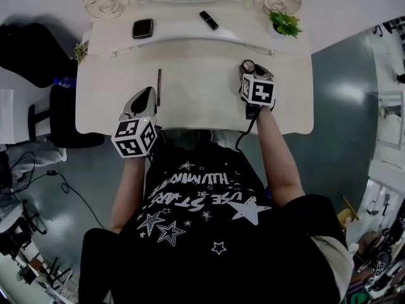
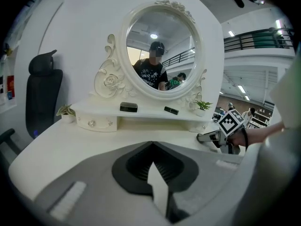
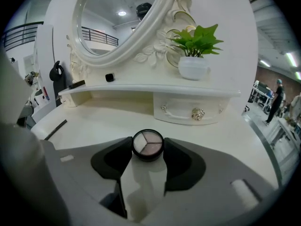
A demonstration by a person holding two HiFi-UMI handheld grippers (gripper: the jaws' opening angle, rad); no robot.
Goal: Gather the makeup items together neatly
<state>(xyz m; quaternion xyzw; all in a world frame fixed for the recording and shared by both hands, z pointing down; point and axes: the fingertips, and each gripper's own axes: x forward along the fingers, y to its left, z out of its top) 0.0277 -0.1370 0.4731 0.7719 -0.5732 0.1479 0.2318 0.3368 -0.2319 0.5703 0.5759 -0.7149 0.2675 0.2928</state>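
Four makeup items are spread over the white bench (image 1: 202, 100). The left tongs (image 2: 151, 144) rest near, pressed together on nothing. The right tongs (image 1: 248, 68) clamp a round eyeshadow pot (image 3: 147, 143), probably to carry it. A black compact (image 1: 142, 28) and lipstick (image 1: 209, 19) sit on the far shelf, with an eyeliner pencil (image 1: 159, 86) to the left.

White vanity table (image 1: 190, 75) with oval mirror (image 2: 160, 51), grey-green floor (image 1: 342, 106).

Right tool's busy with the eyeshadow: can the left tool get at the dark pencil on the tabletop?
Probably yes: the pencil lies alone on the tabletop right beside the left tool, nothing between them. Its jaws are shut, so open first.
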